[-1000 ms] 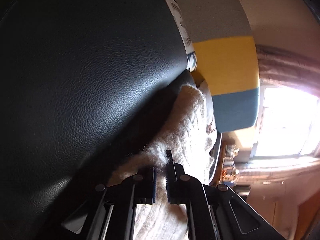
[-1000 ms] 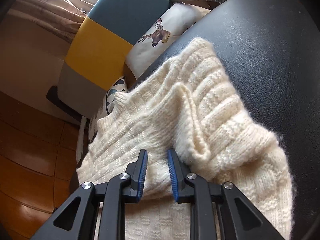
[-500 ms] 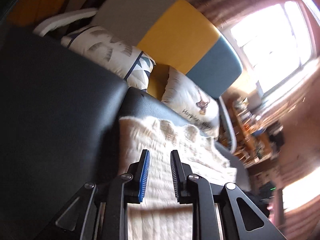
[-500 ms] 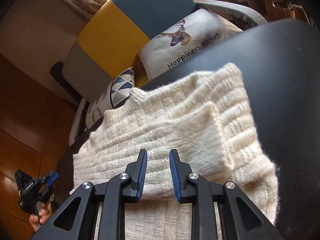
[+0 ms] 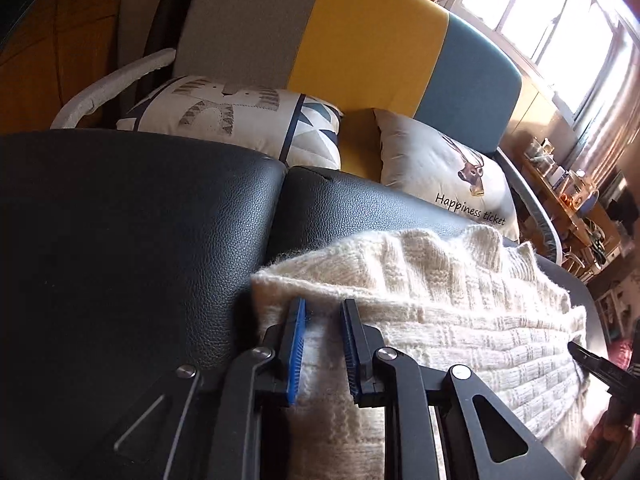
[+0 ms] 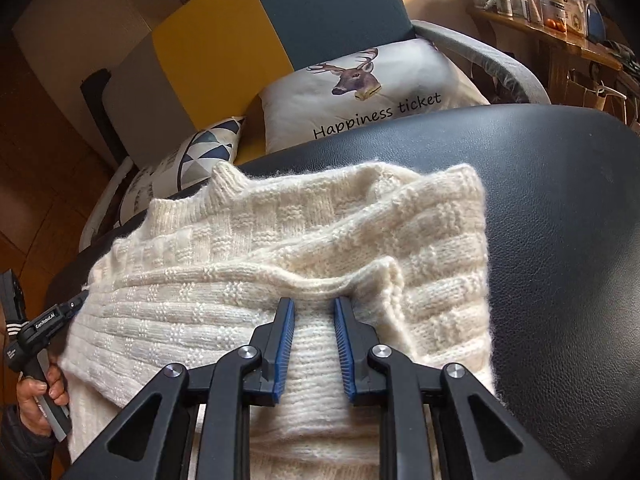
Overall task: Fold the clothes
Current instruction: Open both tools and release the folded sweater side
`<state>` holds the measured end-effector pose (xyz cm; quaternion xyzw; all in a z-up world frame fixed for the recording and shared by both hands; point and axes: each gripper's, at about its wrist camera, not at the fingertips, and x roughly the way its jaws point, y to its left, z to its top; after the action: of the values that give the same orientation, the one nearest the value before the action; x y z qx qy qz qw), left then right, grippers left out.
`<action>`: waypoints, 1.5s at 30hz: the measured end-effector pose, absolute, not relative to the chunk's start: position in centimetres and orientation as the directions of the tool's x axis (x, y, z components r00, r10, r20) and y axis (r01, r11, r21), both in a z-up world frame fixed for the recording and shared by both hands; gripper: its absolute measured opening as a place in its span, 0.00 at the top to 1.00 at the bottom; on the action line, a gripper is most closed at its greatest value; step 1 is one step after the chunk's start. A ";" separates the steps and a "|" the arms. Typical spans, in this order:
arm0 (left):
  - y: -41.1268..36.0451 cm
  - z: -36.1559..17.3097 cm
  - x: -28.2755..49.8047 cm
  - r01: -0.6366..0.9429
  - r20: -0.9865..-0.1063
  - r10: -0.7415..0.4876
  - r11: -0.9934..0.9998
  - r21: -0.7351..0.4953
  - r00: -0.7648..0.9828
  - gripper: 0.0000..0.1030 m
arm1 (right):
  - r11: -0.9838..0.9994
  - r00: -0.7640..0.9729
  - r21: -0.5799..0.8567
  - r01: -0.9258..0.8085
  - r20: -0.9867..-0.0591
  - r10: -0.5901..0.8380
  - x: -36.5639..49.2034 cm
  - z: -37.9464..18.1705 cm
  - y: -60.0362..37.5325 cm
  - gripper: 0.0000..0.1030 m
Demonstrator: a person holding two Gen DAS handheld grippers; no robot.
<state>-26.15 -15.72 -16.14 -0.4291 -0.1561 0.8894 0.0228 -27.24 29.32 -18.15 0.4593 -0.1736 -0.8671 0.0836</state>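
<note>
Lying crosswise on black leather seat (image 6: 560, 208): cream knit sweater (image 6: 248, 264), long axis tool to tool. Left tool (image 5: 322, 312) apart over one end; right tool (image 6: 314, 310) apart at folded hem opposite.

Right claw (image 6: 314, 306) gapes over folded cream sweater (image 6: 248, 264).

Legible text:
- "Happiness ticket": black script on white deer cushion (image 6: 372, 92), below deer print; same cushion (image 5: 452, 176) in left wrist view, far right.
- "GenRobot.AI": white print on black body of left gripper (image 6: 52, 320), near left edge, right wrist view.
</note>
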 end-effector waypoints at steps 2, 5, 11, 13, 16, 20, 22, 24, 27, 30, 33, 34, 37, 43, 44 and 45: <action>-15.8 -15.6 -26.0 0.104 -0.762 0.164 -0.951 -0.290 -0.627 0.80 | -0.917 -0.566 0.399 -0.015 -0.759 -0.321 -27.2 -18.2 29.7 0.81; -15.9 -13.8 -24.6 0.128 -0.755 0.153 -0.946 -0.299 -0.638 0.78 | -0.864 -0.553 0.500 -0.053 -0.736 -0.392 -26.9 -17.5 31.2 0.79; -17.4 -10.9 -17.5 0.143 -0.695 0.230 -0.889 -0.434 -0.681 0.66 | -0.808 -0.586 0.583 -0.083 -0.684 -0.433 -21.6 -15.5 34.3 0.79; -17.1 -11.0 -14.6 0.132 -0.694 0.250 -0.885 -0.447 -0.675 0.65 | -0.797 -0.591 0.597 -0.089 -0.676 -0.440 -19.1 -15.4 35.0 0.79; -15.6 -11.4 -10.2 0.095 -0.704 0.281 -0.891 -0.443 -0.652 0.65 | -0.793 -0.577 0.602 -0.097 -0.683 -0.448 -15.6 -15.6 35.2 0.79; -12.5 -11.9 -5.3 -0.014 -0.726 0.300 -0.928 -0.372 -0.618 0.65 | -0.822 -0.540 0.563 -0.082 -0.718 -0.438 -10.7 -16.6 34.7 0.79; -11.2 -12.6 -3.5 -0.058 -0.748 0.284 -0.948 -0.313 -0.600 0.65 | -0.846 -0.500 0.525 -0.092 -0.759 -0.417 -8.8 -17.7 34.2 0.79; -10.9 -14.3 -2.9 -0.061 -0.787 0.240 -0.966 -0.251 -0.569 0.66 | -0.837 -0.508 0.540 -0.091 -0.748 -0.427 -6.9 -18.8 34.1 0.79; -11.0 -14.9 -1.7 -0.079 -0.780 0.173 -0.984 -0.158 -0.601 0.66 | -0.807 -0.515 0.582 -0.100 -0.724 -0.458 -4.9 -19.2 34.1 0.83; -11.5 -14.7 -1.4 -0.073 -0.779 0.152 -0.988 -0.136 -0.608 0.66 | -0.849 -0.508 0.527 -0.046 -0.744 -0.434 -3.6 -18.7 33.5 0.84; -12.5 -13.8 -1.3 -0.048 -0.779 0.178 -0.981 -0.188 -0.601 0.65 | -0.812 -0.515 0.578 -0.074 -0.720 -0.465 -3.1 -18.6 34.8 0.84; -13.1 -13.4 -1.1 -0.033 -0.771 0.188 -0.977 -0.213 -0.608 0.65 | -0.798 -0.521 0.596 -0.085 -0.709 -0.474 -2.7 -18.2 35.3 0.81; -15.3 -12.6 0.4 -0.007 -0.742 0.225 -0.959 -0.285 -0.631 0.62 | -0.742 -0.540 0.667 -0.065 -0.649 -0.535 -0.7 -17.4 36.5 0.75; -18.8 -13.9 3.4 0.005 -0.740 0.322 -0.915 -0.402 -0.591 0.60 | -0.659 -0.493 0.745 -0.103 -0.614 -0.617 4.4 -19.1 38.7 0.73; -19.0 -14.3 4.0 0.003 -0.739 0.332 -0.911 -0.413 -0.586 0.59 | -0.648 -0.490 0.754 -0.111 -0.609 -0.624 4.8 -19.4 38.8 0.73; -19.1 -14.6 4.4 0.000 -0.743 0.340 -0.909 -0.416 -0.576 0.57 | -0.637 -0.487 0.762 -0.118 -0.603 -0.632 5.3 -19.8 38.9 0.72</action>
<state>4.38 -19.12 -14.62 -0.4497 -0.1891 0.8675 0.0978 5.29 38.91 -19.80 0.4782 -0.3921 -0.7679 0.1672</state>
